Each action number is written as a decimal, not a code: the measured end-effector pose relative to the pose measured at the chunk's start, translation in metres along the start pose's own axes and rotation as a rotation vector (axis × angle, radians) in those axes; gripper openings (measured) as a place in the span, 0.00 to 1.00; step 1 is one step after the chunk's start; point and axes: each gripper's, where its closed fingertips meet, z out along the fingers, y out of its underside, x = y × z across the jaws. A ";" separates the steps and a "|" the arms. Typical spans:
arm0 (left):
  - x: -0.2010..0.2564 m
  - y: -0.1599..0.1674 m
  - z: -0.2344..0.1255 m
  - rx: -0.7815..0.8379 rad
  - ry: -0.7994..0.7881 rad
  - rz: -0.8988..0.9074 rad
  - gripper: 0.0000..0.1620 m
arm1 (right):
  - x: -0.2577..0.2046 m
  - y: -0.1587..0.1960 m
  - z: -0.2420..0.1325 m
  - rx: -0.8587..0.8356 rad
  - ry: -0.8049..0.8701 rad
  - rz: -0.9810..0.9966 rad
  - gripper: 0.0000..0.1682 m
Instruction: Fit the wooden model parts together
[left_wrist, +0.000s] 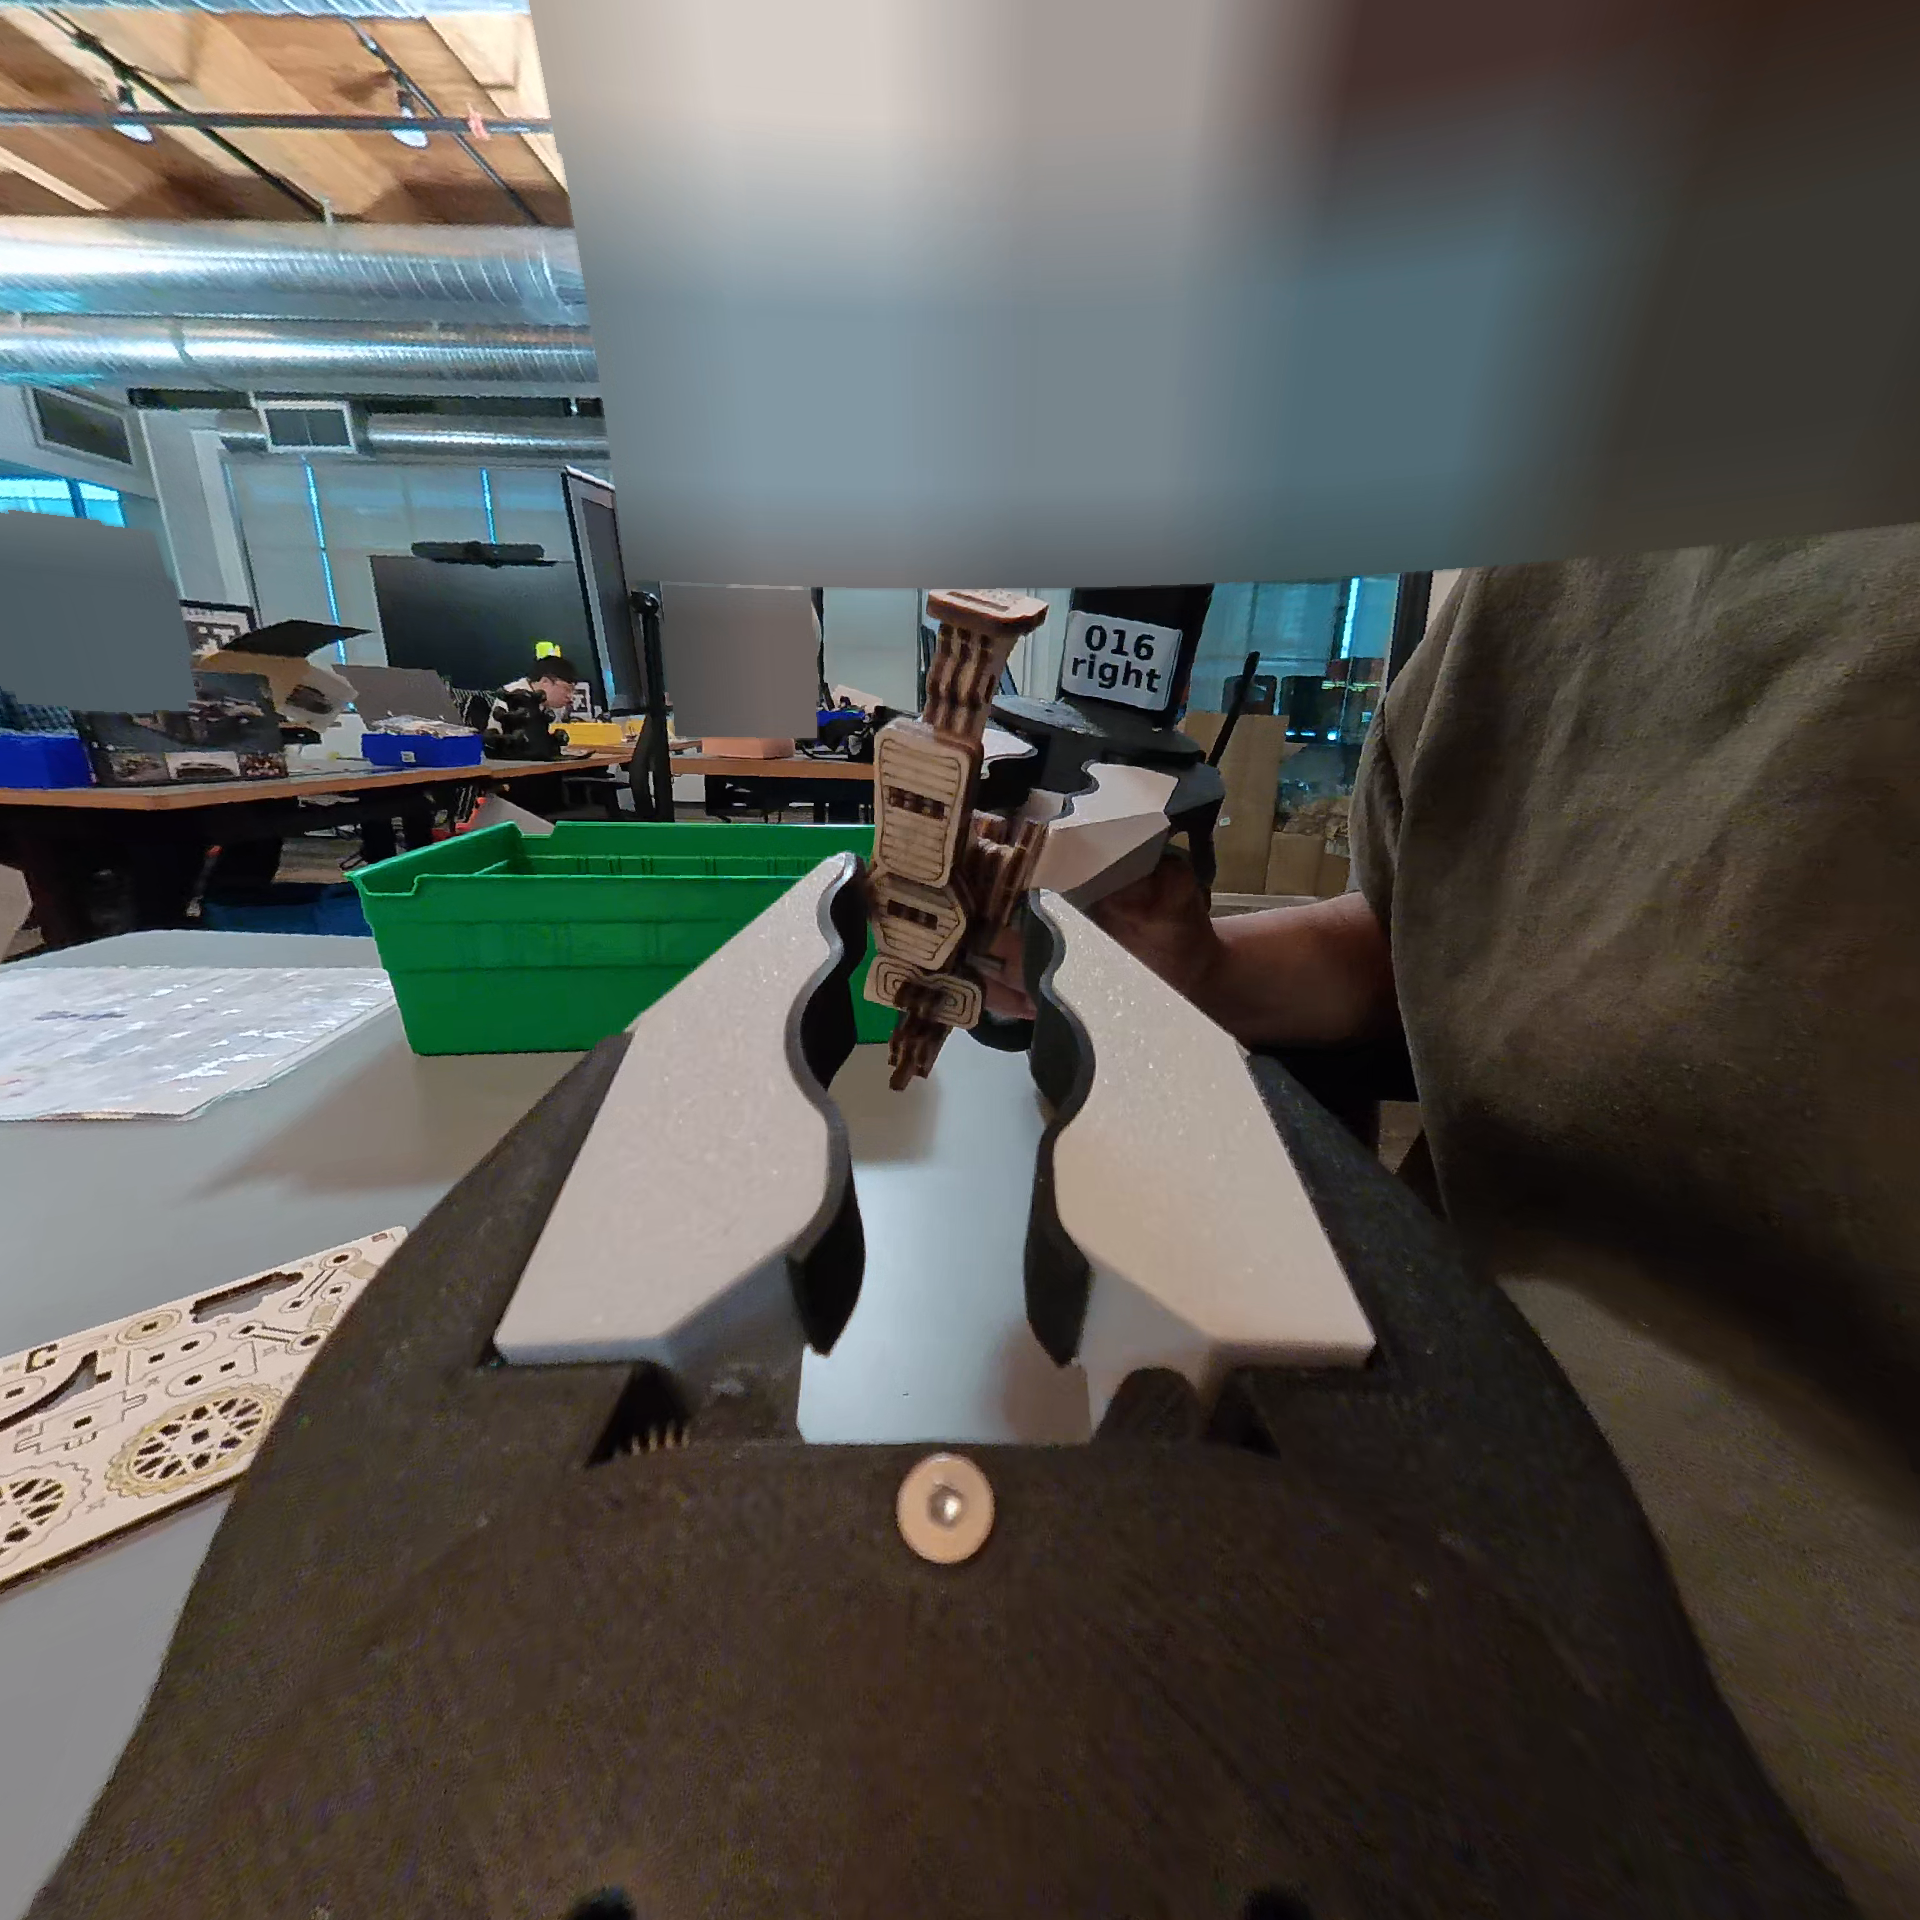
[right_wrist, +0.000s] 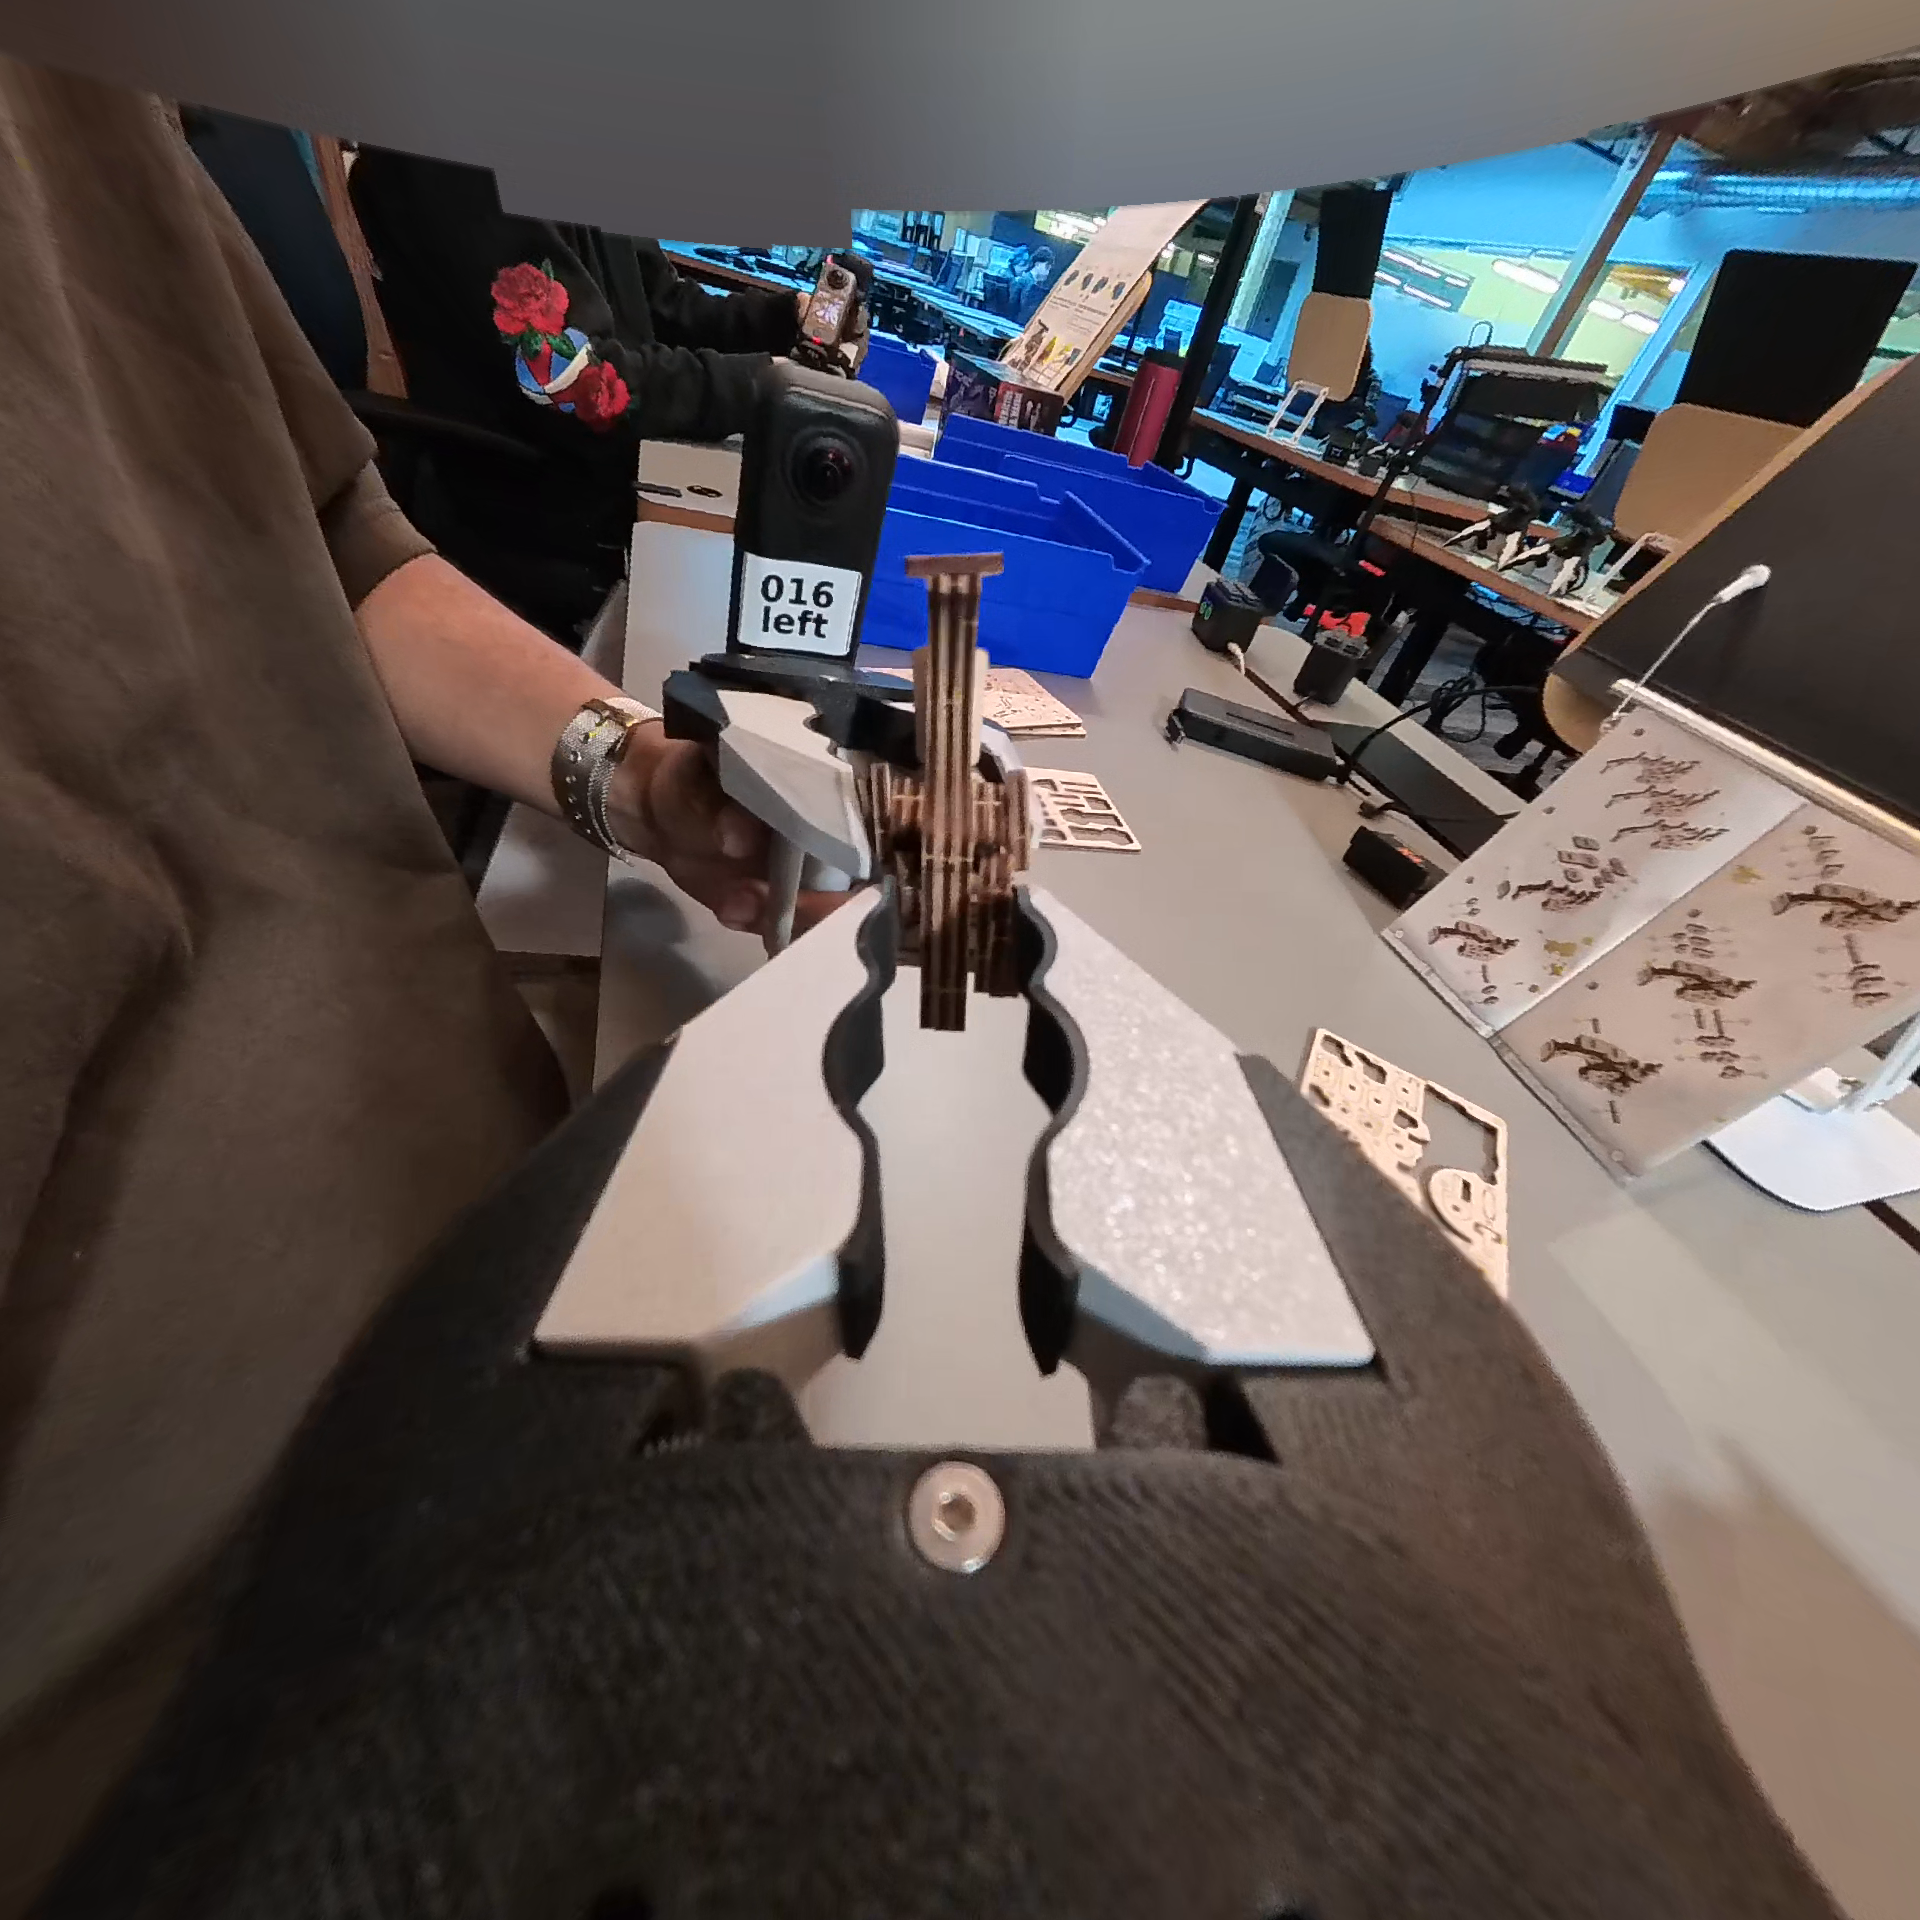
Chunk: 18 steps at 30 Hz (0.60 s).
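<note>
In the left wrist view, the left tool (left_wrist: 940, 914) is seen with its grey fingers closed on the lower part of a tall, layered wooden model assembly of laser-cut plywood (left_wrist: 928, 831), which is held upright above the grey counter (left_wrist: 208, 1195). The right tool (left_wrist: 1039, 842) is seen farther off, its grey fingertip pressed against the assembly's far side. A green plastic bin (left_wrist: 582, 935) stands just behind the fingers, and open counter is left between them. A flat plywood sheet of cut-out parts (left_wrist: 156, 1382) lies near the counter's left edge, and a printed instruction sheet (left_wrist: 156, 1029) lies beyond it. A white label is carried on the right tool's camera mount.

In the right wrist view, the right tool (right_wrist: 951, 935) is seen clamped on the same assembly (right_wrist: 951, 790) from the opposite side, with the left tool (right_wrist: 883, 821) gripping it at the left. Blue plastic bins (right_wrist: 1029, 561) stand behind. An open illustrated instruction booklet (right_wrist: 1683, 935) is propped at the right, and a punched plywood sheet (right_wrist: 1413, 1132) lies beside the right finger.
</note>
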 end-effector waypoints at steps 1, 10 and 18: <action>0.000 0.000 0.000 0.002 0.002 -0.001 0.18 | 0.000 -0.001 0.000 0.002 0.002 -0.005 0.12; 0.002 -0.003 0.000 0.015 0.013 -0.014 0.18 | -0.001 -0.005 -0.001 0.023 0.013 -0.033 0.12; 0.002 0.000 0.002 0.004 0.010 -0.026 0.18 | -0.001 -0.005 -0.002 0.034 -0.002 0.009 0.12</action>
